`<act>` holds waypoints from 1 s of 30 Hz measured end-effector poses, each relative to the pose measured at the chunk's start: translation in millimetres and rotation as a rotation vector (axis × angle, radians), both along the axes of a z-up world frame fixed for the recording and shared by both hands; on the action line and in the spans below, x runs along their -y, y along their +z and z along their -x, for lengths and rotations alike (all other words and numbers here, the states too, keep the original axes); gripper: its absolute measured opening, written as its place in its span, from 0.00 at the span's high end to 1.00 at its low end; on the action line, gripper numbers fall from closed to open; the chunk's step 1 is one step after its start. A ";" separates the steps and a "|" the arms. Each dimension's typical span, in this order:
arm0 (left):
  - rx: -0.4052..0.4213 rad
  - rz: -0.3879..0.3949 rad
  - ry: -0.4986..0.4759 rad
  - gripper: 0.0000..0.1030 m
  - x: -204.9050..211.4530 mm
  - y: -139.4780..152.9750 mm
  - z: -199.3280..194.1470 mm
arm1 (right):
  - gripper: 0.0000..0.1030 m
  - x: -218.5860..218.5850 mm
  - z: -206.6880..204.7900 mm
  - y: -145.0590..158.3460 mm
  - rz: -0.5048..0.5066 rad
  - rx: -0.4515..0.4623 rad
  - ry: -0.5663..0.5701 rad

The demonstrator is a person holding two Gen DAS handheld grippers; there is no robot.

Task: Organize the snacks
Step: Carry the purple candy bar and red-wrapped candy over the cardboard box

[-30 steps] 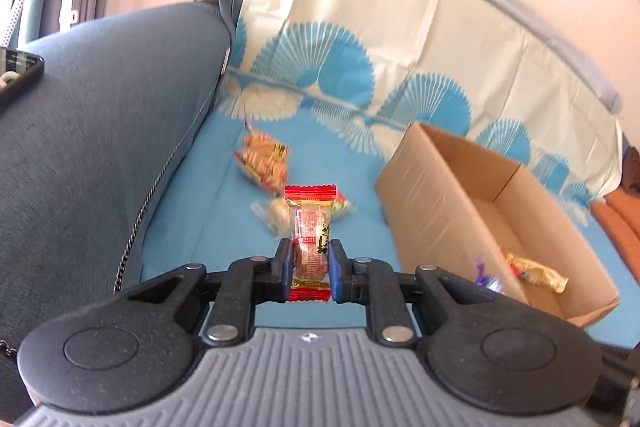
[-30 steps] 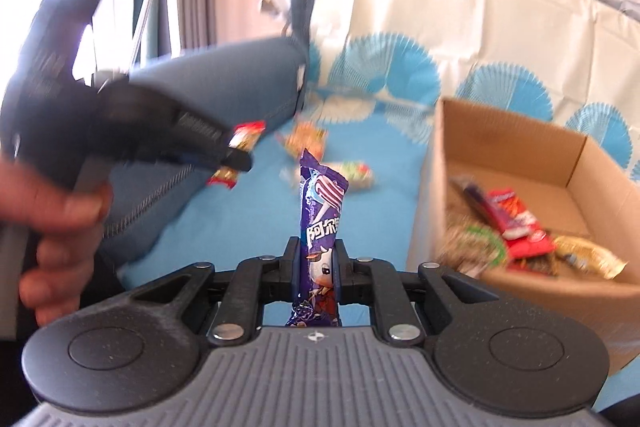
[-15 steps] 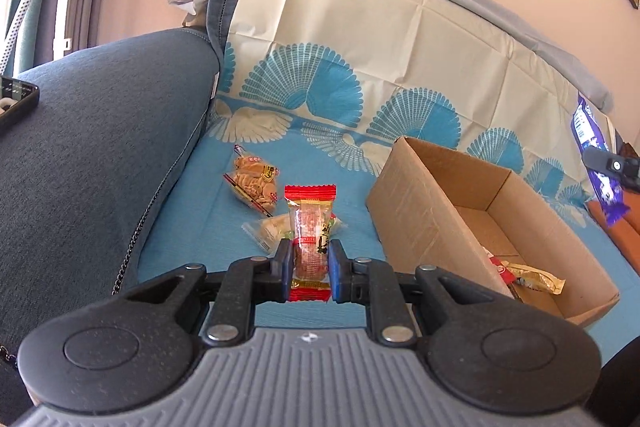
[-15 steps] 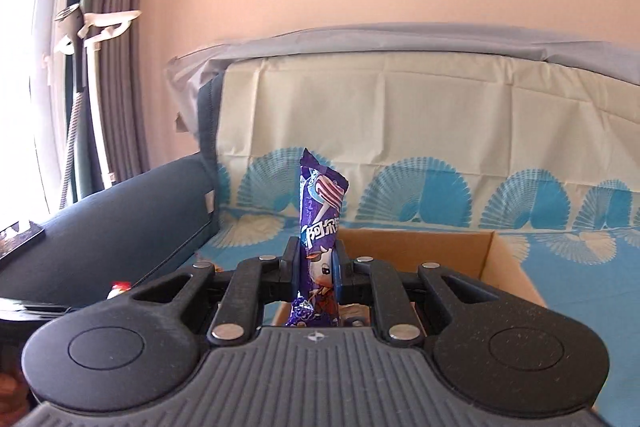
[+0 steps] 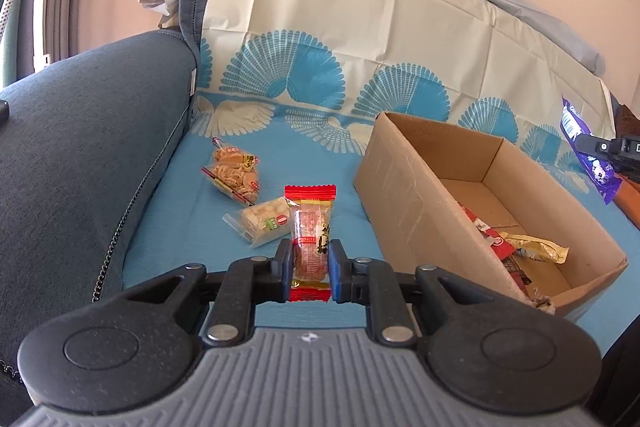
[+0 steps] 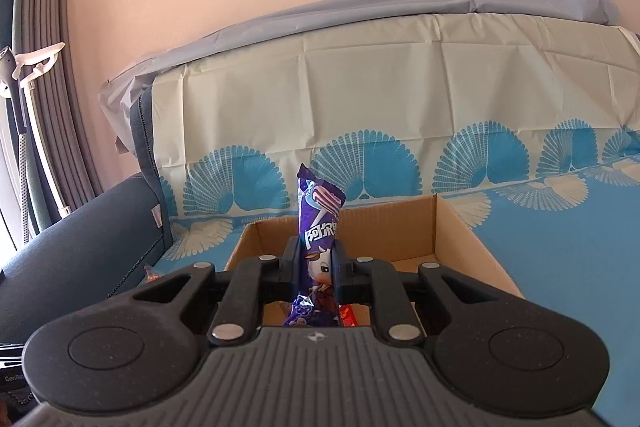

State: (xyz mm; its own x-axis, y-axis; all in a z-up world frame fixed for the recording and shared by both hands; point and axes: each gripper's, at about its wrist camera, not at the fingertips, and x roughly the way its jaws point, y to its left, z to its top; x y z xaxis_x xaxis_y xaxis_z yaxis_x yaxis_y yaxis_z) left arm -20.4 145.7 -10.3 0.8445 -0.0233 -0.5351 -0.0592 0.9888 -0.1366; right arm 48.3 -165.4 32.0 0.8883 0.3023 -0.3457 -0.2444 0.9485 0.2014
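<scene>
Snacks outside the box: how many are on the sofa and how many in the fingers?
Lying on the blue cover: 2, cracker bag and pale rice cracker
Held: 2, red-ended snack and purple snack
Total: 4

Each gripper, the left gripper (image 5: 310, 265) and the right gripper (image 6: 317, 261), has a grey ribbed housing with a small star-like mark at its front edge. Either side of that sit 2 rounded black speckled plastic lobes, each with a raised disc and a triangular cut-out. From these, 2 black link arms run forward, each pinned by silver round-headed screws, to short fingers (image 5: 282, 265) faced with blue pads.
</scene>
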 end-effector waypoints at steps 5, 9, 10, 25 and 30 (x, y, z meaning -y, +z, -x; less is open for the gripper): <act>-0.014 -0.003 0.008 0.81 12.2 6.8 -5.2 | 0.85 7.0 -0.3 -1.8 0.011 0.005 -0.001; 0.011 -0.006 -0.002 0.81 26.9 21.3 -11.8 | 0.85 13.4 -3.8 -2.1 -0.004 -0.003 -0.012; 0.021 -0.007 -0.009 0.81 31.7 26.2 -14.2 | 0.85 14.6 -4.6 -2.4 -0.010 -0.007 -0.016; 0.116 -0.019 -0.121 0.81 106.7 83.9 -58.5 | 0.85 24.7 -11.3 -1.5 -0.061 -0.025 -0.081; 0.075 -0.044 -0.145 0.81 126.5 87.8 -73.9 | 0.85 29.3 -12.3 -2.3 -0.071 -0.033 -0.101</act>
